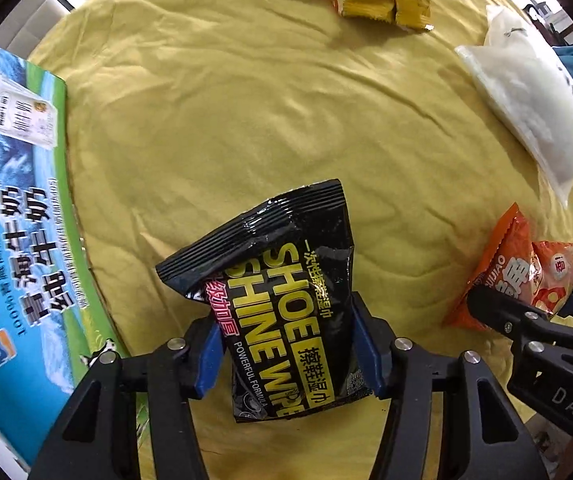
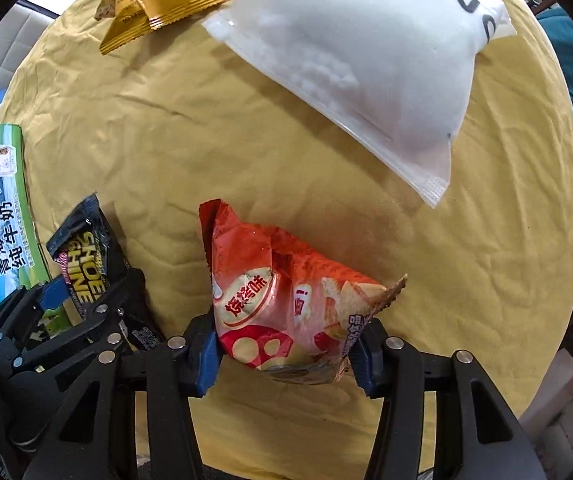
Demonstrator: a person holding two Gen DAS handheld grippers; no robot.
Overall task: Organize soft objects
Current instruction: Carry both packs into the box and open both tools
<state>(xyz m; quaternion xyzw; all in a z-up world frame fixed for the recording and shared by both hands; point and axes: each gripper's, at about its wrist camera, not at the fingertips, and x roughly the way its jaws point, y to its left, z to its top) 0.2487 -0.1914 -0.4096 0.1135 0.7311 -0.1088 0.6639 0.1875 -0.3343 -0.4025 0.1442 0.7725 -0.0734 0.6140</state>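
Fingers of left gripper (image 1: 288,350) closed on black shoe-wipe pack (image 1: 282,304), blue pads pressing both side edges, lower half gripped, top seam free above yellow cloth (image 1: 246,112). Fingers of right gripper (image 2: 286,350) closed likewise on orange snack bag (image 2: 282,300), crumpled, top corner standing up. Both grippers side by side, near front of table. White zip pouch (image 2: 366,64) lying flat farther back right. Yellow snack packets (image 2: 154,4) at far edge. Blue-green milk carton box (image 1: 18,216) along left side.
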